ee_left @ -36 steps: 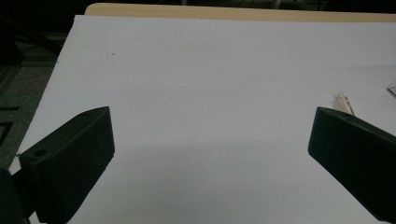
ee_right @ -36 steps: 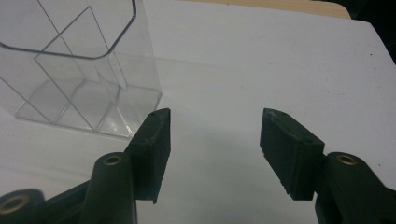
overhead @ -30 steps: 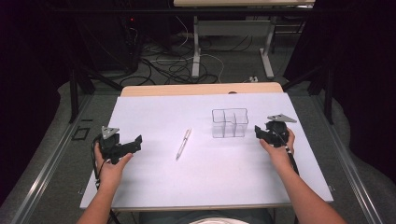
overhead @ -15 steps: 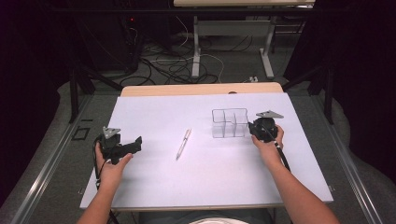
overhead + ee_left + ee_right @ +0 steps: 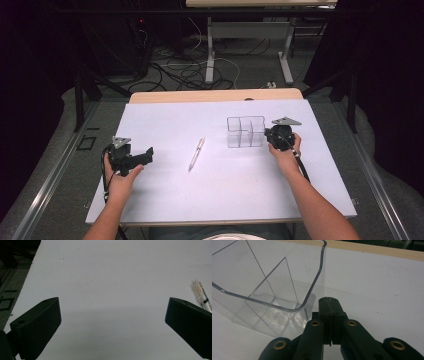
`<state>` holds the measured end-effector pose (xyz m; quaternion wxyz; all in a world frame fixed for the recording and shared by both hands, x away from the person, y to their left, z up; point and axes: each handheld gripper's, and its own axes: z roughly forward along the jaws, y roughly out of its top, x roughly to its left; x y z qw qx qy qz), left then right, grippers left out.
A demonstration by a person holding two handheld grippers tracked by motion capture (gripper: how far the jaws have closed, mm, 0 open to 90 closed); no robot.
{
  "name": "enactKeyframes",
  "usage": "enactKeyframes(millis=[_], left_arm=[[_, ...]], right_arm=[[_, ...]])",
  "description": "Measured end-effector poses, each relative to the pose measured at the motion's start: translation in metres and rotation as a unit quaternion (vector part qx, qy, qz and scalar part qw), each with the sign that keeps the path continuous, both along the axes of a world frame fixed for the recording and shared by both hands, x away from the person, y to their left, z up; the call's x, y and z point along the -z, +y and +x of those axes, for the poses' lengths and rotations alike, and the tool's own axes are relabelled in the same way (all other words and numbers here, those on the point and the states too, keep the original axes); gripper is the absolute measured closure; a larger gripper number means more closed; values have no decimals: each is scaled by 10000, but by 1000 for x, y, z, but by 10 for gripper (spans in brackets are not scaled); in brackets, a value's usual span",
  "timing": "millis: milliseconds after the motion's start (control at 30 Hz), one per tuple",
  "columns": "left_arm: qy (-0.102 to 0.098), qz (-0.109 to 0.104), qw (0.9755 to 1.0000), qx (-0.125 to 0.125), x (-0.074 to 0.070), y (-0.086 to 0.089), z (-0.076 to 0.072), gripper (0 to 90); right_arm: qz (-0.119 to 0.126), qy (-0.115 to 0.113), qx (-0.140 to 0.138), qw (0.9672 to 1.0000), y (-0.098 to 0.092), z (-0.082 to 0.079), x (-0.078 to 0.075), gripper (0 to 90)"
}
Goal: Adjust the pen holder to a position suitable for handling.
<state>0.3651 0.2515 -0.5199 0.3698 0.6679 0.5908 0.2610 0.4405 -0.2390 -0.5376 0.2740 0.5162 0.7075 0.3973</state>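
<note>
A clear plastic organiser (image 5: 245, 132) with divided compartments stands upright on the white table (image 5: 220, 195), right of centre. My right gripper (image 5: 268, 135) sits just beside its right wall. In the right gripper view the jaws (image 5: 328, 300) are pressed together with nothing between them, having just been closing, and the organiser's corner (image 5: 312, 293) is close on their left. A white pen (image 5: 196, 154) lies near the table's middle. My left gripper (image 5: 149, 154) rests at the left, pointing toward the pen, open (image 5: 112, 322) and holding nothing. The pen's clear end (image 5: 201, 293) lies beyond its right jaw.
A wooden strip (image 5: 215, 95) runs along the table's far edge. Behind it on the floor are tangled cables (image 5: 190, 70) and the legs of another desk (image 5: 210, 55). A metal rail (image 5: 55, 170) borders the table on the left.
My right hand has moved left, from the table's right side up to the organiser's right wall. The left hand and the pen have stayed where they were.
</note>
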Motion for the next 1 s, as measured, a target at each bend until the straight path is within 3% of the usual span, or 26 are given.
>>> enactKeyframes(millis=[533,767,1000], left_arm=[[80,46,9999,-58,2,-6,-3,5],[42,218,9997,64,1,-12,-8,4],[70,199,9997,82,2,-12,-9,4]], right_arm=[[109,-21,-166,9998,0,7,6,900],[127,-29,-265,9996,6,7,6,900],[120,-51,-303,9995,11,9,5,900]])
